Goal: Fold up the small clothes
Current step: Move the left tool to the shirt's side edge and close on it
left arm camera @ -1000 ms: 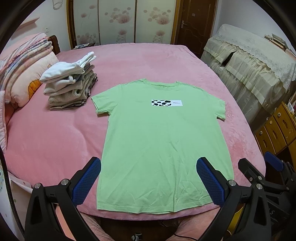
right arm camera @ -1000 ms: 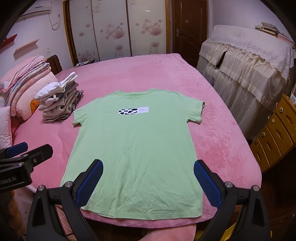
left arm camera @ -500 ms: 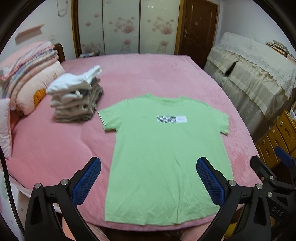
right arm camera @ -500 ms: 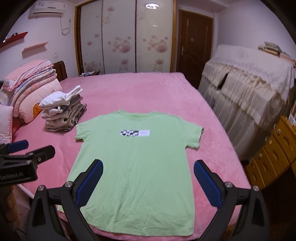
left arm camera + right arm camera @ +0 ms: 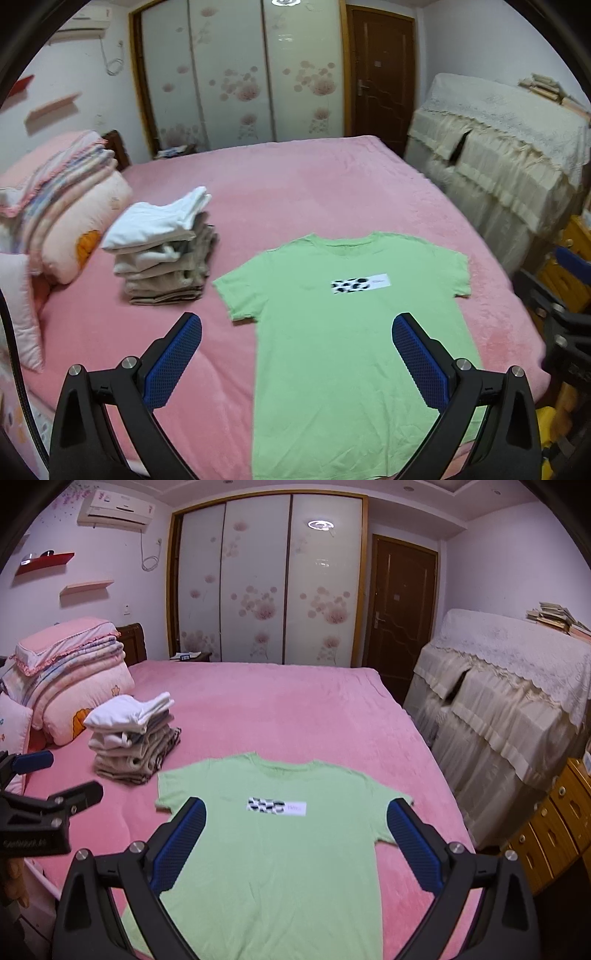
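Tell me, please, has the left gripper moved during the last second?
Yes. The left gripper has tilted upward: the wardrobe now fills more of its view, and the green T-shirt sits lower.

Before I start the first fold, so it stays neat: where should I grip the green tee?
The tee lies flat, face up, collar away from you. Probably pinch its left sleeve with the left gripper and the hem corner on that side with the right gripper, coming in low from the left.

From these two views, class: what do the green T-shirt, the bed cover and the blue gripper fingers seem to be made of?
Green T-shirt: thin matte knit, probably cotton; fine creases.
Bed cover: pink plush or fleece, seemingly; soft mottled nap.
Fingers: blue pads, likely rubber or plastic; dotted grip texture, on black, probably plastic, arms.
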A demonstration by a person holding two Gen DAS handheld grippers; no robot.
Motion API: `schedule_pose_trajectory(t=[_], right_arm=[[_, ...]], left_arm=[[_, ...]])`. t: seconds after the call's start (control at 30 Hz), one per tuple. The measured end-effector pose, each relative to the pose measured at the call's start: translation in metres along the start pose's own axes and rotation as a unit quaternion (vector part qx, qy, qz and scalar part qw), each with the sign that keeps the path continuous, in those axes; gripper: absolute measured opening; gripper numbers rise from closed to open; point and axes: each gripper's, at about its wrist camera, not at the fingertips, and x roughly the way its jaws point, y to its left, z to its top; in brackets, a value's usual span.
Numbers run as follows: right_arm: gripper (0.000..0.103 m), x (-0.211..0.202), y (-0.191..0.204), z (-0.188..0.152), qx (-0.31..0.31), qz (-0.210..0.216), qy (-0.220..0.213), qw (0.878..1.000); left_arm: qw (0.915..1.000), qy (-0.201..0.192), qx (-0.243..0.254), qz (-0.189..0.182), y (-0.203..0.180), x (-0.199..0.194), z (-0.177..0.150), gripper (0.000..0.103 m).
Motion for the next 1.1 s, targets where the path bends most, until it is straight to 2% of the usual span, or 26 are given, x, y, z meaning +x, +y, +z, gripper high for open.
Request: schedule_pose_trajectory(t=[0.1,0.17,0.27,0.37,0.47,0.63,0.7,0.8,0.97,1.1], right_arm=[[0.099,0.019,0.007,0.012,-0.001,0.002,-0.005,1.000],[0.099,0.038,0.015,0.019,-0.005,0.000,-0.006,1.000],[0.099,0.068,0.029,0.023,-0.008,0.001,0.002,1.000],[0.099,0.099,0.043,0.021,-0.010,0.002,0.014,1.000],[0.099,0.134,0.057,0.020,-0.011,0.006,0.026,1.000],[0.099,0.199,0.082,0.011,0.001,0.018,0.056,0.998],[0.094,0.222,0.092,0.005,0.004,0.022,0.072,0.997],[0.088,0.252,0.105,-0.008,0.008,0.033,0.101,0.994],[0.084,0.283,0.123,-0.037,0.004,0.047,0.139,0.989],[0.082,0.299,0.132,-0.055,-0.002,0.052,0.159,0.986]], left_arm=[[0.9989,0.011,-0.030,-0.036,0.014,0.013,0.012,0.102],[0.9976,-0.001,-0.050,-0.048,0.029,0.028,0.019,0.102],[0.9961,-0.027,-0.075,-0.037,0.056,0.053,0.030,0.102],[0.9952,-0.033,-0.088,-0.027,0.085,0.088,0.036,0.102],[0.9943,-0.019,-0.105,0.003,0.117,0.134,0.035,0.102],[0.9875,0.042,-0.141,0.056,0.160,0.222,0.015,0.102],[0.9835,0.069,-0.158,0.053,0.173,0.259,0.000,0.102],[0.9768,0.105,-0.184,0.029,0.185,0.305,-0.023,0.092],[0.9596,0.151,-0.236,-0.027,0.199,0.370,-0.057,0.068],[0.9533,0.158,-0.254,-0.041,0.201,0.403,-0.066,0.065]])
